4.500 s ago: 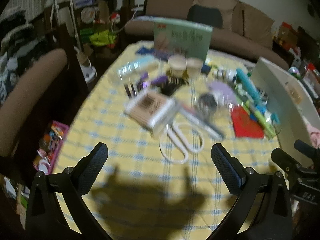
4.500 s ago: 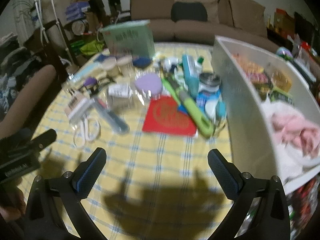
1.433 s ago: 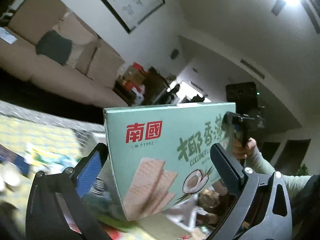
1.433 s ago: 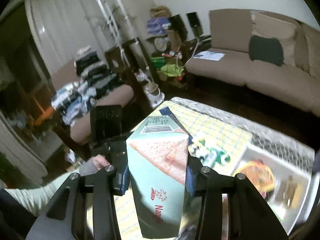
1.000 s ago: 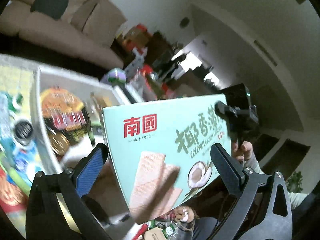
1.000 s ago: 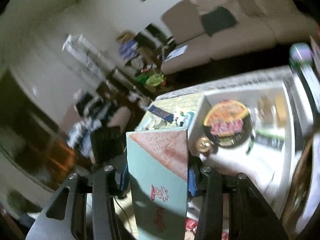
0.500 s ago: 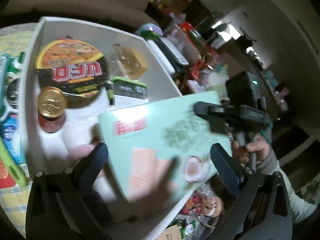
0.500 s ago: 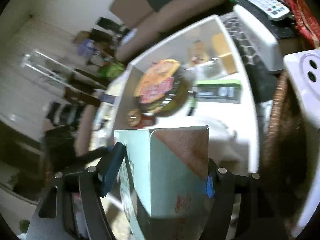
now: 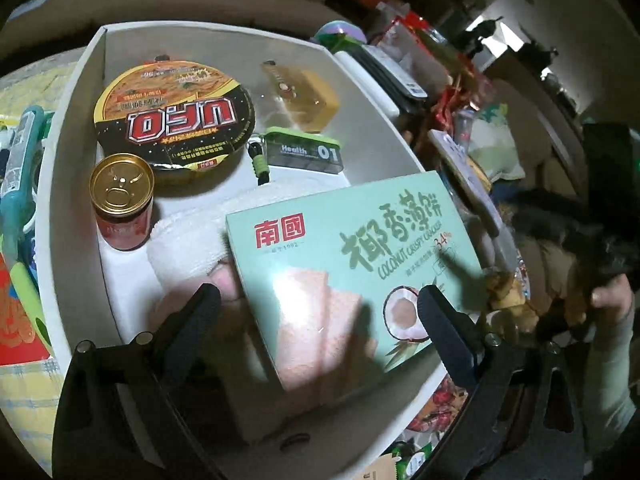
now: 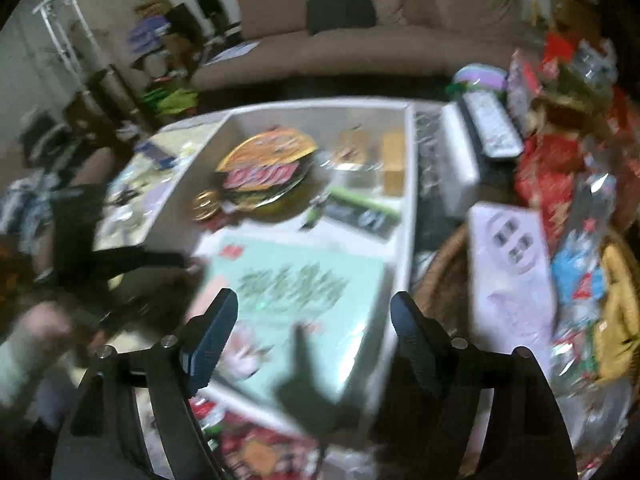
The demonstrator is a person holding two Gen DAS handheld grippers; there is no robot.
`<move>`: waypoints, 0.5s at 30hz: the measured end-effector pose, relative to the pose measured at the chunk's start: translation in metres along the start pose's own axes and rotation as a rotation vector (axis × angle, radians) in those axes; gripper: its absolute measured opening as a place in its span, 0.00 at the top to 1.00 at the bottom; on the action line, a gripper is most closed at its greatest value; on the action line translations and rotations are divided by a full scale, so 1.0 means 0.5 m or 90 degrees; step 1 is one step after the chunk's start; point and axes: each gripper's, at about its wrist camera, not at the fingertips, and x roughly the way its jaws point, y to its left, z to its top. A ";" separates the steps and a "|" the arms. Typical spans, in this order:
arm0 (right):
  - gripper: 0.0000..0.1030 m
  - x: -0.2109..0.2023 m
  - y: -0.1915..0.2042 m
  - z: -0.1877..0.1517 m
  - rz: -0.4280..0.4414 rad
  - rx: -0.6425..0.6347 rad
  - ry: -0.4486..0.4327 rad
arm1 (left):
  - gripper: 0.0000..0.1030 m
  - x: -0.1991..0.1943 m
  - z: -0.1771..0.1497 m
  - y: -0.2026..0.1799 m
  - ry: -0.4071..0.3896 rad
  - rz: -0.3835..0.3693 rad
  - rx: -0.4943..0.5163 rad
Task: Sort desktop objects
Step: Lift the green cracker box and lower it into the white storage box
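A mint-green coconut cracker box (image 9: pixel 352 264) lies flat in the near end of the white storage bin (image 9: pixel 60 168), on a white and pink towel (image 9: pixel 188 240). My left gripper (image 9: pixel 316 320) is open above the box, fingers either side, not touching it. In the blurred right wrist view the box (image 10: pixel 296 292) lies in the bin (image 10: pixel 404 216) below my right gripper (image 10: pixel 314 320), which is open and empty.
The bin also holds a UFO noodle bowl (image 9: pixel 176 116), a gold-topped can (image 9: pixel 122 196), a green-lidded case (image 9: pixel 304 150) and a yellow block (image 9: pixel 308 96). Snack packets (image 10: pixel 568 184) and a power strip (image 10: pixel 508 264) crowd the right. The yellow checked table (image 9: pixel 24 376) lies left.
The box was held in my right gripper above the bin. It now lies flat in the bin, and the right gripper has opened and let go of it.
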 end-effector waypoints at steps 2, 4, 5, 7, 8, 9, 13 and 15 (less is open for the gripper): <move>0.53 0.026 0.006 -0.018 -0.009 -0.011 0.042 | 0.04 0.003 0.001 -0.010 0.009 0.023 0.004; 0.60 0.061 0.011 -0.037 -0.022 -0.027 0.069 | 0.04 0.007 0.002 -0.018 0.008 0.036 0.013; 0.63 0.070 0.014 -0.041 -0.031 -0.036 0.070 | 0.04 0.006 0.002 -0.019 0.007 0.035 0.015; 0.67 0.103 0.000 -0.049 -0.065 -0.040 0.087 | 0.03 0.008 0.002 -0.017 0.015 0.036 0.012; 0.67 0.119 -0.009 -0.050 -0.066 -0.024 0.096 | 0.03 0.011 0.002 -0.014 0.018 0.041 0.011; 0.69 0.137 -0.016 -0.050 -0.071 -0.016 0.106 | 0.03 0.015 0.002 -0.015 0.021 0.044 0.017; 0.69 0.157 -0.016 -0.032 -0.096 -0.021 0.100 | 0.04 0.047 -0.006 -0.018 0.063 0.033 0.016; 0.67 0.158 -0.012 -0.029 -0.106 -0.025 0.100 | 0.06 0.066 -0.018 -0.039 0.097 0.026 0.041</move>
